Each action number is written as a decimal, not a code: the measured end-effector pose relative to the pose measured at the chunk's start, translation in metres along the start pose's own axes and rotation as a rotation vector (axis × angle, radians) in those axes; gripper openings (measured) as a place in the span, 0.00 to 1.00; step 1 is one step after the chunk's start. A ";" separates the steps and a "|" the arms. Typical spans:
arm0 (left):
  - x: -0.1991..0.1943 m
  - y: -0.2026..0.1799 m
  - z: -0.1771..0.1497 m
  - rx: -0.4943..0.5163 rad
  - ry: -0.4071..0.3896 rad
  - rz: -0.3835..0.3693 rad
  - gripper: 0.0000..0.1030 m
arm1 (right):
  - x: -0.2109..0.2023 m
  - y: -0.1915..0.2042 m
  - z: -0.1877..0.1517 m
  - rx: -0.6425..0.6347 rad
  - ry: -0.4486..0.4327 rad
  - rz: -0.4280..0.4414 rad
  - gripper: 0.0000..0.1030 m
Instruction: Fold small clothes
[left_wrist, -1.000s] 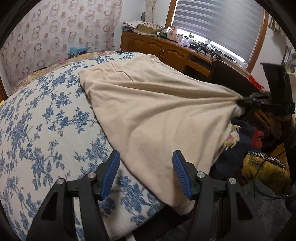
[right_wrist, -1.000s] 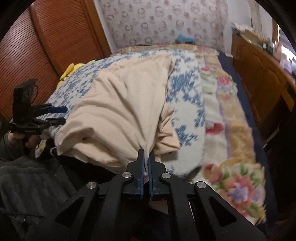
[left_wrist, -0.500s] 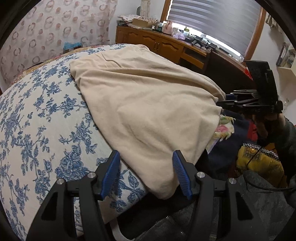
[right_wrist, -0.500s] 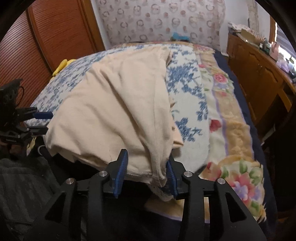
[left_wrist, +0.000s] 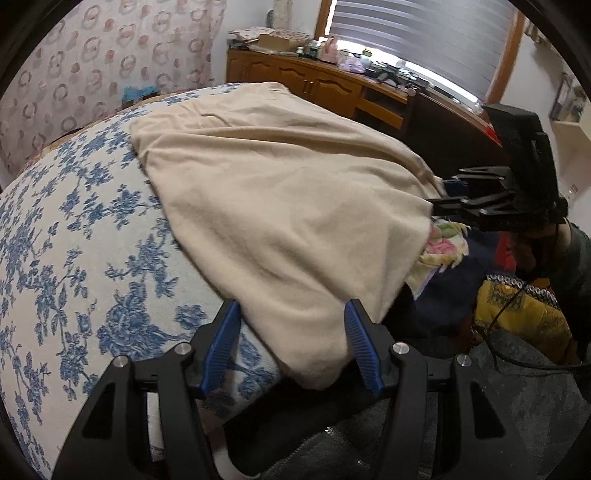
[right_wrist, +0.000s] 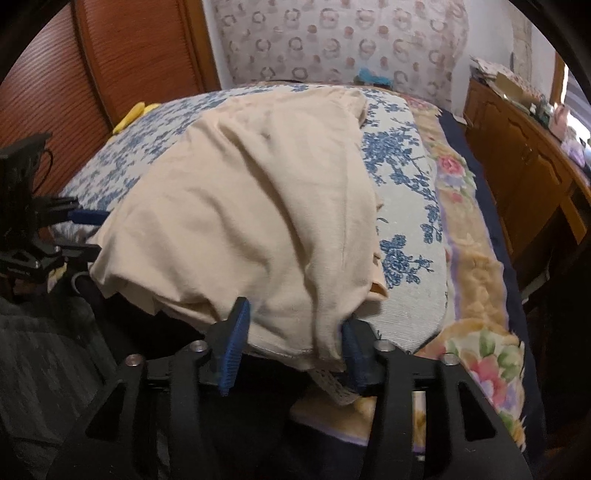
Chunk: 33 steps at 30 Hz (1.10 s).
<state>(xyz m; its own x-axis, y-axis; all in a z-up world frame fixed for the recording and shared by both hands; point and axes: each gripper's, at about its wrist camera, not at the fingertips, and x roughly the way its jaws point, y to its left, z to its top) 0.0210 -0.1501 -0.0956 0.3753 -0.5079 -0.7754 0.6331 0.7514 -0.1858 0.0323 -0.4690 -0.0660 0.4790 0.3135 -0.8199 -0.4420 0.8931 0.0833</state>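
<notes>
bed (left_wrist: 55, 258): blue-floral cover carries all | beige garment (left_wrist: 280, 206): spread on bed, near hem over the bed's edge | right hand-held gripper (right_wrist: 291, 343): jaws now apart, hem corner released a second ago | left hand-held gripper (left_wrist: 291, 343): apart, straddling other corner | judgement: spread done, fold next

Beige garment (left_wrist: 280, 206) – soft matt cloth, creased; fingers (left_wrist: 360, 347) – ribbed blue pads; cabinet (left_wrist: 314, 86) glossy wood.

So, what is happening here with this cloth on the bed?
A person holds a tool in each hand at the near edge of a beige garment spread on the bed. The left tool and right tool are both open around the hem, gripping nothing. No fold is made yet.
</notes>
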 end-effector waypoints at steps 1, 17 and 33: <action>0.000 -0.002 0.000 0.009 0.002 -0.012 0.42 | 0.000 0.002 0.000 -0.009 0.001 0.004 0.28; -0.064 0.049 0.101 -0.027 -0.227 -0.086 0.06 | -0.052 -0.001 0.061 -0.035 -0.201 0.068 0.09; 0.002 0.166 0.189 -0.092 -0.225 0.105 0.43 | 0.070 -0.076 0.228 0.061 -0.169 -0.002 0.16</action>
<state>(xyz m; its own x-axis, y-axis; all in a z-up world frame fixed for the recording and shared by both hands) 0.2546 -0.1057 -0.0142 0.5833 -0.4980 -0.6417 0.5225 0.8349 -0.1729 0.2726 -0.4415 -0.0004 0.6027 0.3567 -0.7138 -0.3964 0.9102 0.1202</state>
